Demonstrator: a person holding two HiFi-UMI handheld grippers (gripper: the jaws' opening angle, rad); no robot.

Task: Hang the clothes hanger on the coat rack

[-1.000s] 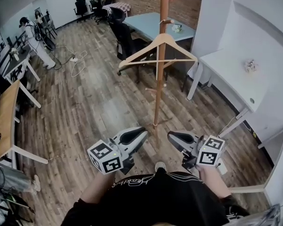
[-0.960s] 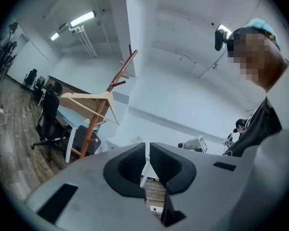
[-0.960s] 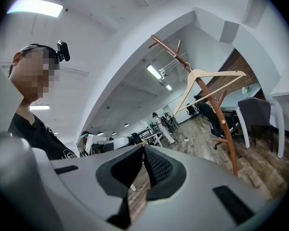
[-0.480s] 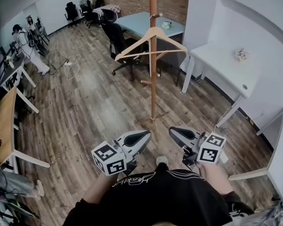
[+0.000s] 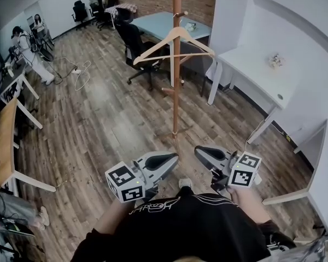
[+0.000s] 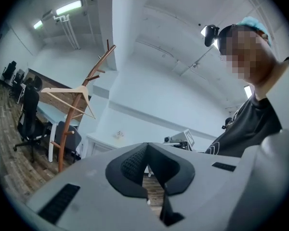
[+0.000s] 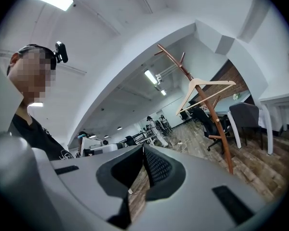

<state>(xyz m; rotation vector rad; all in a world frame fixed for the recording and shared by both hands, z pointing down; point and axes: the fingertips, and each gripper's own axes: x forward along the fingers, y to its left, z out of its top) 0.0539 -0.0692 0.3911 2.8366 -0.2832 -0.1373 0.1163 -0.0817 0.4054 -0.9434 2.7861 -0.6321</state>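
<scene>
A pale wooden clothes hanger hangs from a peg on the brown wooden coat rack, which stands on the plank floor ahead of me. Both grippers are held low, close to my body and well short of the rack. The left gripper is shut with nothing between its pads. The right gripper is shut and empty too. In the left gripper view the hanger and the rack stand far off at the left, beyond the left gripper. The right gripper view has the hanger on the rack at the right, past the right gripper.
White desks line the right wall, and a blue table with a dark office chair stands behind the rack. A wooden table is at the left. Two people stand far left, near a cable on the floor.
In the head view the rack with its hanger has slid a little left and farther off. Both grippers keep their places near my body. The hanger stays on its peg.
</scene>
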